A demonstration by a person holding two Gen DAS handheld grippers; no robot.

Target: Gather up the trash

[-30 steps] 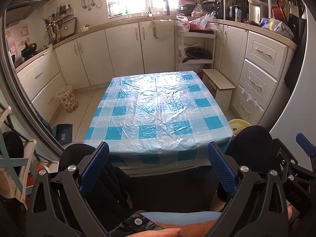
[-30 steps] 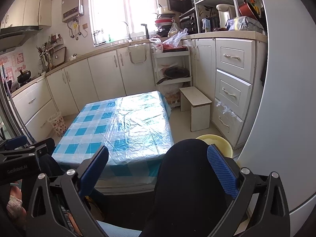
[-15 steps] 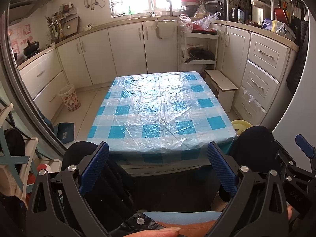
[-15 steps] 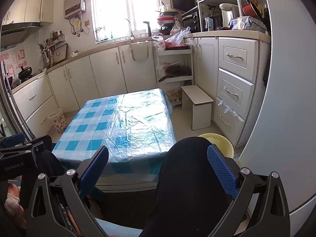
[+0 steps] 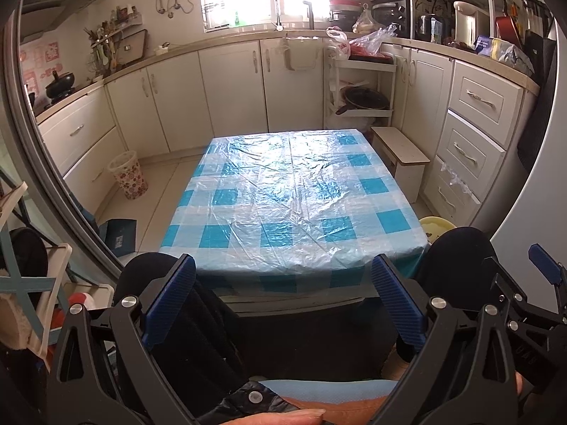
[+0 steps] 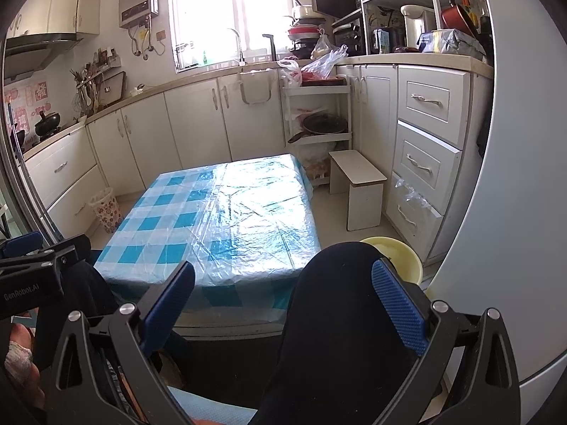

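A low table (image 5: 294,205) with a blue-check cloth under clear plastic fills the middle of the left wrist view; its top shows only the wrinkled sheet. My left gripper (image 5: 283,301) is open and holds nothing, hovering over a person's black-trousered knees short of the table's near edge. The right gripper (image 6: 283,304) is also open and holds nothing, above the right knee. A patterned waste basket (image 5: 129,175) stands on the floor left of the table (image 6: 219,219), also seen as the waste basket (image 6: 106,209). No loose trash shows.
A white stool (image 6: 358,184) and a yellow basin (image 6: 400,258) sit right of the table. White cabinets (image 5: 230,95) line the back and both sides. A rack (image 5: 358,99) with pans stands at the back right. A dustpan (image 5: 118,235) lies on the floor at the left.
Both views have drifted slightly, with a little more of the window and upper wall showing. Both grippers remain open and nothing on the table has moved.
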